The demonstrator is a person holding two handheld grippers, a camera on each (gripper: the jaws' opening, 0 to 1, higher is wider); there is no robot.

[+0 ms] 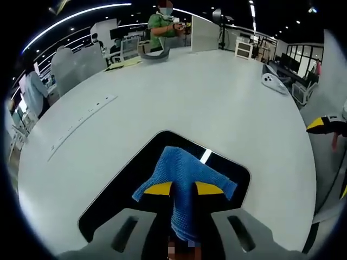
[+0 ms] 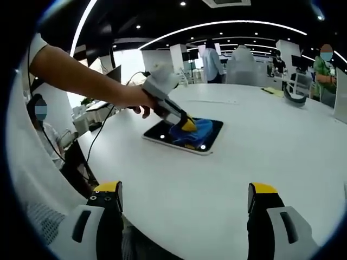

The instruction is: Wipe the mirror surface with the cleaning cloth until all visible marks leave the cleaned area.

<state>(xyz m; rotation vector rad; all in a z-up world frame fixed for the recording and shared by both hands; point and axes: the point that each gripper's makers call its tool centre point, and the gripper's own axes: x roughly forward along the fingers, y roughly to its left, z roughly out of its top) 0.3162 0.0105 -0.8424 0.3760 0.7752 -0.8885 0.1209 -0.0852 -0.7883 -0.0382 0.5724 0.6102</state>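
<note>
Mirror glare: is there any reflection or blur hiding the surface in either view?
Left gripper view: the mirror reads dark, one bright ceiling-light streak beside the cloth; fisheye bends the table edge. Right gripper view: small light spots on the mirror, image soft, marks too small to tell.
</note>
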